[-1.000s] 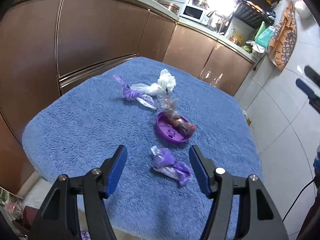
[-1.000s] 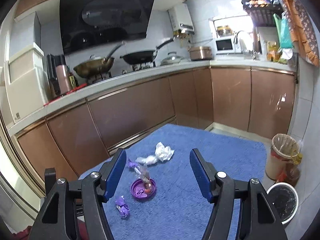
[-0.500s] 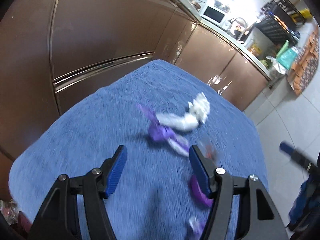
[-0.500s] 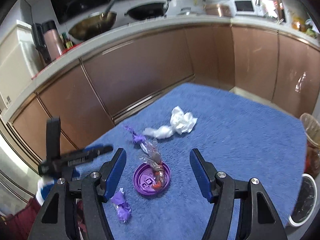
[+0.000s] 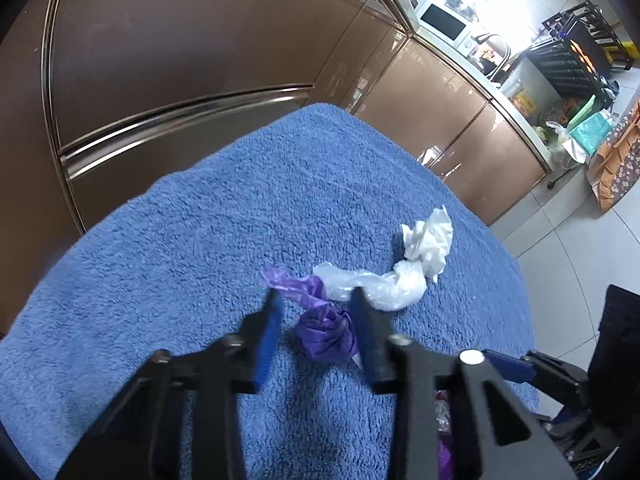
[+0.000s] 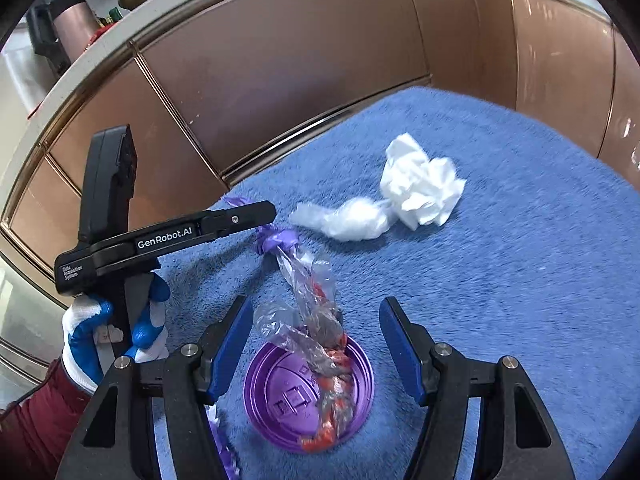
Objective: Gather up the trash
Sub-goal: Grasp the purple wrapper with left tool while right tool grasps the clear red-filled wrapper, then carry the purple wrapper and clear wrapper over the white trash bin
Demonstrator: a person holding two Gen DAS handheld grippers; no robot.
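Two grippers have dropped toward the blue towel point(image 6: 520, 260) in the last second. The left gripper point(image 5: 316, 308) has swung off the near purple scrap onto the knotted purple wrapper point(image 5: 326, 330) mid-cloth, and its jaws have just been closing with that wrapper between them; a gap shows at the left pad, so whether they pinch yet I cannot tell. The right gripper point(image 6: 316, 344) has tilted down from the kitchen wall and hovers with fingers apart, nothing gripped, straddling the purple lid point(image 6: 276, 396) and the clear crinkled wrapper point(image 6: 316, 320) lying on it. Farther right, the clear bag twist point(image 6: 348, 220) and the white tissue point(image 6: 420, 188) lie untouched. Judging by this, collection is only starting: each hand is poised on its first piece, and the bin is out of view
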